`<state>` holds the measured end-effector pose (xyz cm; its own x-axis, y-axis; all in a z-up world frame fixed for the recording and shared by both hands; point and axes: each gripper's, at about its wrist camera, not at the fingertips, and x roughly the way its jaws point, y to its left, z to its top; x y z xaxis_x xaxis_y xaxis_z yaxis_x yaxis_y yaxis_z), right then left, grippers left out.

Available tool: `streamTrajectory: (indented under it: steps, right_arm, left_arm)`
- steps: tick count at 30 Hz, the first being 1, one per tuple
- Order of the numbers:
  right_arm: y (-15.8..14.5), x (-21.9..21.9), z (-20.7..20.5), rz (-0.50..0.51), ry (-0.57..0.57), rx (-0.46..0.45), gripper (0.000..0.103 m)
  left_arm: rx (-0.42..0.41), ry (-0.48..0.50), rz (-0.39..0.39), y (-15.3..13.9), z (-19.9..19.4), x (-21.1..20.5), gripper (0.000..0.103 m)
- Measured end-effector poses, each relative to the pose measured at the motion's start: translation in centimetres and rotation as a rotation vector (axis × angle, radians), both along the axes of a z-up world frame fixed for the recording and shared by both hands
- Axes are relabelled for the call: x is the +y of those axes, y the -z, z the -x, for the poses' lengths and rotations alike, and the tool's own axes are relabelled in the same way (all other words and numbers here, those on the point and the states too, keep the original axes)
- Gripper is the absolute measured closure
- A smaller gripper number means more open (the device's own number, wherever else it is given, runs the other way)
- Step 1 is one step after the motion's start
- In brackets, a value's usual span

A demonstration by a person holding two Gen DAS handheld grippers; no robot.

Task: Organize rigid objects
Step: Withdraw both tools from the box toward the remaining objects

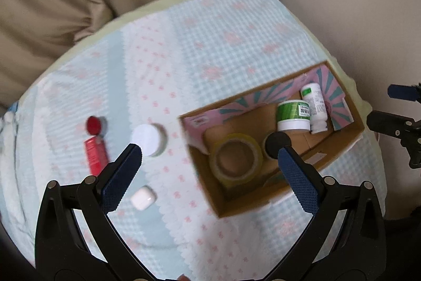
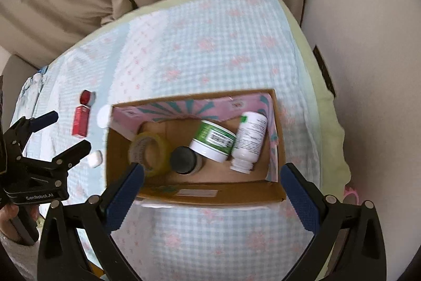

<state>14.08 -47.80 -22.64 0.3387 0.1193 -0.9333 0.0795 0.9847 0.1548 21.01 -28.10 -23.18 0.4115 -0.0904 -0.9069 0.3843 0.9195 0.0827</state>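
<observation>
Here, a cardboard box (image 2: 194, 195) sits on a counter covered with a blue and pink cloth (image 2: 210, 44). Inside the box are a roll of yellow tape (image 2: 148, 149), a jar with a black lid (image 2: 184, 159), a green and white tub (image 2: 213, 140) and a white bottle (image 2: 248, 138) lying on its side. The tub and the bottle touch each other. Outside the box, to its left, lie a white round jar (image 1: 150, 138), a red tube (image 1: 94, 154) with a red cap (image 1: 94, 125) just beside it, and a small white earbud case (image 1: 143, 198). The left gripper (image 1: 210, 157) hangs over the cloth and the box edge, its fingers wide open and holding nothing. The right gripper (image 2: 213, 175) hangs over the near side of the box, fingers wide open and empty too.
</observation>
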Motion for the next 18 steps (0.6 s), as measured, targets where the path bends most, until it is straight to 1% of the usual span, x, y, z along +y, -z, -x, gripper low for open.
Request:
streamTrajectory:
  steps: [5, 6, 10, 12, 14, 16, 18]
  right_arm:
    - [-3.7, 3.8, 1.6, 0.029, -0.009, -0.072, 0.0]
    - [-4.0, 4.4, 1.7, 0.032, -0.012, -0.078, 0.0]
    - [-6.2, 9.0, 2.8, 0.055, -0.051, -0.11, 0.0]
    - [-7.1, 11.4, 3.2, 0.075, -0.073, -0.131, 0.0]
    - [-7.8, 13.7, 3.7, 0.094, -0.084, -0.154, 0.0]
    - [-8.4, 16.6, 3.9, 0.077, -0.077, -0.169, 0.0]
    - [-8.5, 18.5, 3.8, 0.05, -0.06, -0.172, 0.0]
  left_arm:
    - [-0.037, -0.094, 0.032, -3.2, 2.0, 6.2, 0.0]
    - [-0.04, -0.111, 0.032, -3.7, 2.4, 7.3, 0.0]
    - [-0.068, -0.197, 0.064, -6.1, 4.2, 13.6, 0.0]
    - [-0.094, -0.209, 0.072, -7.2, 4.9, 16.4, 0.0]
    - [-0.115, -0.207, 0.063, -8.1, 5.4, 18.7, 0.0]
    - [-0.128, -0.2, 0.052, -8.7, 5.6, 21.1, 0.0]
    - [-0.131, -0.196, 0.053, -9.0, 5.7, 23.2, 0.0]
